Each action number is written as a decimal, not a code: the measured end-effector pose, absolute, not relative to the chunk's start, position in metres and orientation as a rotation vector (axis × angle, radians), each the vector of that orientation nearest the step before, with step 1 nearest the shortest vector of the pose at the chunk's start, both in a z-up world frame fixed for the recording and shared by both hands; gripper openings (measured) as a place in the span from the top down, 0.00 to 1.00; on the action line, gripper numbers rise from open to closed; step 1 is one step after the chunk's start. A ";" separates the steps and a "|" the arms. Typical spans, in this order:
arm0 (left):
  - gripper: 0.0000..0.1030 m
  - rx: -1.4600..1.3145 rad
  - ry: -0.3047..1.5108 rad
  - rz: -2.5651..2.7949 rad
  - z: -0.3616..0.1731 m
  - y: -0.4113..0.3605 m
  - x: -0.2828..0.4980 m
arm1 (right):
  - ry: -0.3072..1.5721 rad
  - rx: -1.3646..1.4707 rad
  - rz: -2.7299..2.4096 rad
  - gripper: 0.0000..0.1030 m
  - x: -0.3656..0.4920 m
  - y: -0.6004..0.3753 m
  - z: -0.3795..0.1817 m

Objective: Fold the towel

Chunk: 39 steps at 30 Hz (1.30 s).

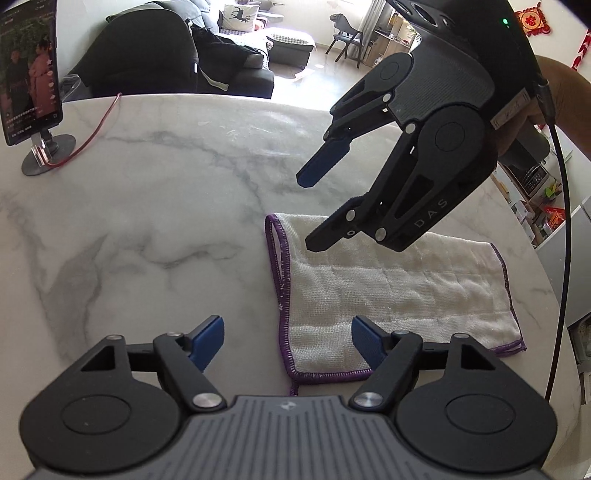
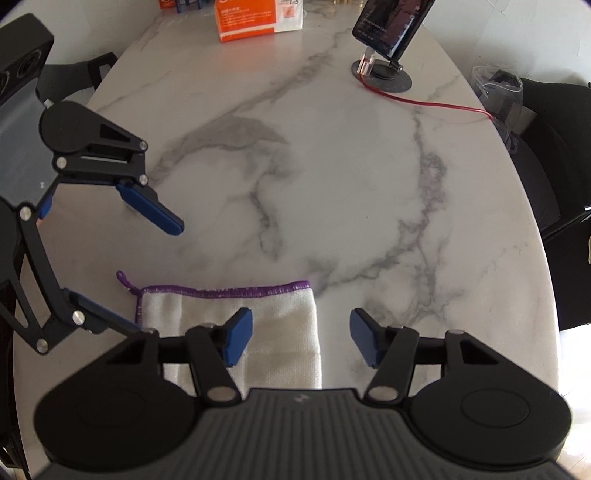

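Both sets of jaws apart, gripping nothing. Towel (image 1: 388,295) flat on marble table (image 1: 147,221), long axis crosswise ahead of left gripper (image 1: 288,341); right gripper (image 1: 308,214) hovering directly above (seemingly nearer).

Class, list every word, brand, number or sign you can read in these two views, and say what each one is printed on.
"DAS": on the finger link of the right hand-held gripper, in the left wrist view.
Orange box: white print, too blurred to read.
Phone screen: caption text, too small to read.
Red wall ornament: one character, too blurred to read.
Towel and left hand-held gripper: no readable text.
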<state>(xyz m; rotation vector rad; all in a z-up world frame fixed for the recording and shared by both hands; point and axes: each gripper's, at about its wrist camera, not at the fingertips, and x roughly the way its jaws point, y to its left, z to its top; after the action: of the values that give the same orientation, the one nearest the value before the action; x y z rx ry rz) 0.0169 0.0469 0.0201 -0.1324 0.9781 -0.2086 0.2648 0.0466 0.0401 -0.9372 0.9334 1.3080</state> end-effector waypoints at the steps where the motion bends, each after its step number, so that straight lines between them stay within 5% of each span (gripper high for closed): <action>1: 0.26 -0.131 0.980 -0.207 0.020 0.046 0.018 | 0.935 -0.944 1.317 0.41 0.265 0.049 0.039; 8: 0.27 -0.128 0.994 -0.203 0.016 0.045 0.020 | 0.962 -1.001 1.363 0.55 0.271 0.062 0.032; 27: 0.27 -0.100 0.975 -0.205 0.010 0.046 0.022 | 0.992 -1.073 1.410 0.59 0.273 0.075 0.022; 35: 0.26 -0.063 0.957 -0.213 0.008 0.044 0.022 | 0.846 -1.099 1.440 0.93 0.251 0.060 0.026; 39: 0.26 -0.048 0.948 -0.226 0.007 0.044 0.022 | 0.753 -1.069 1.449 0.95 0.237 0.045 0.036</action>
<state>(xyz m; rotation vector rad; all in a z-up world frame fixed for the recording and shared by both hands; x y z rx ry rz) 0.0223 0.0440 0.0073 -0.0476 0.9480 -0.2256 0.2370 0.0447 0.0357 -1.0694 0.7528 1.4487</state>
